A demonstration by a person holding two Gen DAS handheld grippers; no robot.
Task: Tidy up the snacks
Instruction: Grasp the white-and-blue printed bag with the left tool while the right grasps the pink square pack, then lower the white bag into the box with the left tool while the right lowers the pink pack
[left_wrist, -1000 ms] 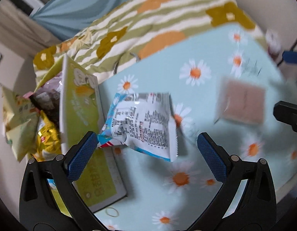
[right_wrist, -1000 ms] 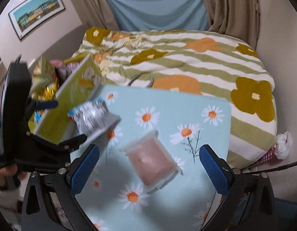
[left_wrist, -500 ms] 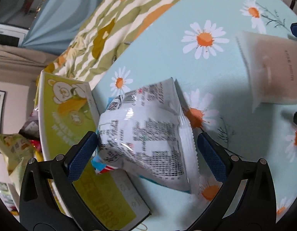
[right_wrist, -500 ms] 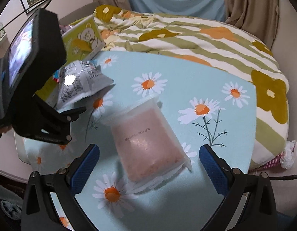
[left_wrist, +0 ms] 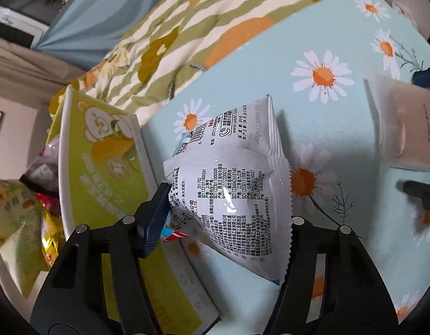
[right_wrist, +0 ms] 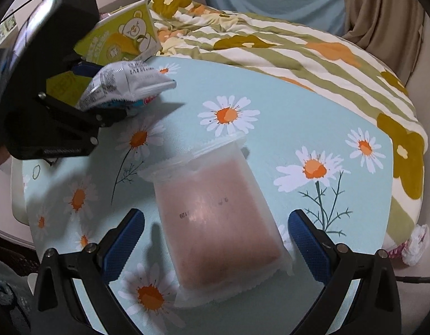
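Having just closed on the puffy white snack packet (left_wrist: 231, 195), the left gripper (left_wrist: 223, 217) could squeeze it free or burst it, while the right gripper (right_wrist: 215, 240) stands released astride the pink pouch (right_wrist: 217, 223).

A white snack packet (left_wrist: 237, 184) printed with small black text, blue and red at one edge, sits puffed and tilted at the left of the daisy cloth (right_wrist: 284, 106), against a green box (left_wrist: 103, 173) with a bear on it. A frosted pouch (right_wrist: 215, 223) of pinkish contents lies flat mid-cloth, well apart from the packet. More bags (left_wrist: 17, 223), yellow-green and gold, are heaped behind the box.
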